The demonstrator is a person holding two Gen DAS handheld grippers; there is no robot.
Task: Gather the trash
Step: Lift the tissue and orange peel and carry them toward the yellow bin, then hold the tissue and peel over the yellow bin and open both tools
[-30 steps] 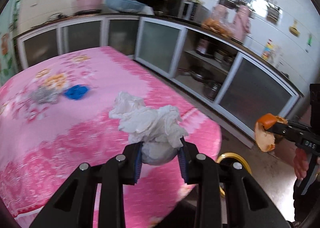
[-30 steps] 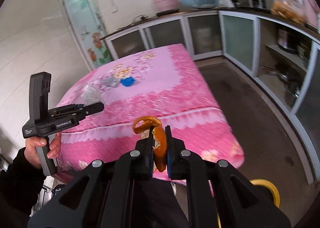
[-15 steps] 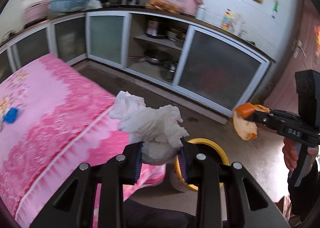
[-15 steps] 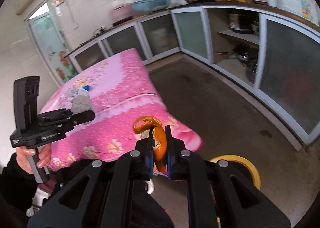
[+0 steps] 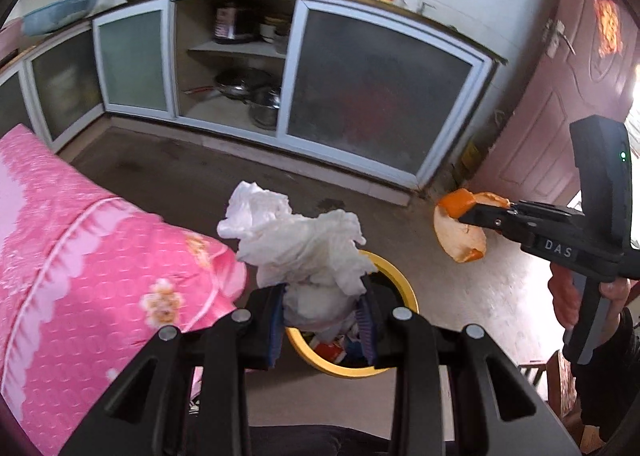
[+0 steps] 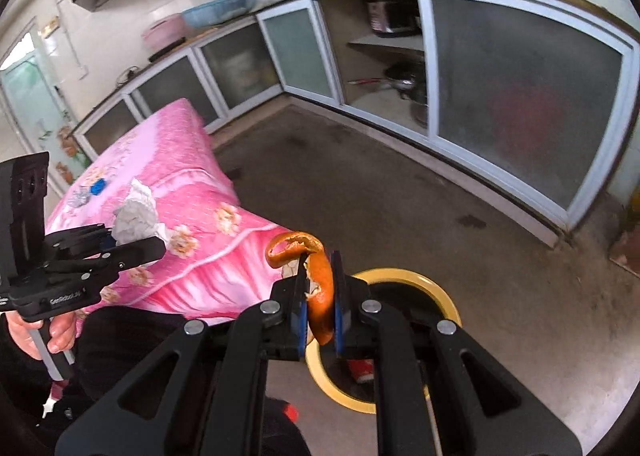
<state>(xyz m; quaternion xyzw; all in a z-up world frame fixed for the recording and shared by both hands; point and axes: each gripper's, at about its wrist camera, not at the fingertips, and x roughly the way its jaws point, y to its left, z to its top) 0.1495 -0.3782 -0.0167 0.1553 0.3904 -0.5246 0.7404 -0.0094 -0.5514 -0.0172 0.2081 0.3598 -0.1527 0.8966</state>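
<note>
The left gripper (image 5: 323, 312) clamps a tissue (image 5: 296, 240) above the bin (image 5: 404, 288). The right gripper (image 6: 320, 308) — nearly shut — pinches a peel (image 6: 320, 288) over it too.

Pink floral tablecloth (image 5: 80, 256) covers table at left | frosted-glass cabinets (image 5: 376, 96) line the wall | pots (image 5: 262, 104) on open shelf | maroon door (image 5: 560, 96) at right

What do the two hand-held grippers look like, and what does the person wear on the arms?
Both the left gripper and the right gripper are matte black, with slotted fingers, round silver bolts and blue ribbed pads. Each has an upright black block on top and a grey handle. The right one bears white letters "DAS" and a small green light. The sleeves are dark.
</note>
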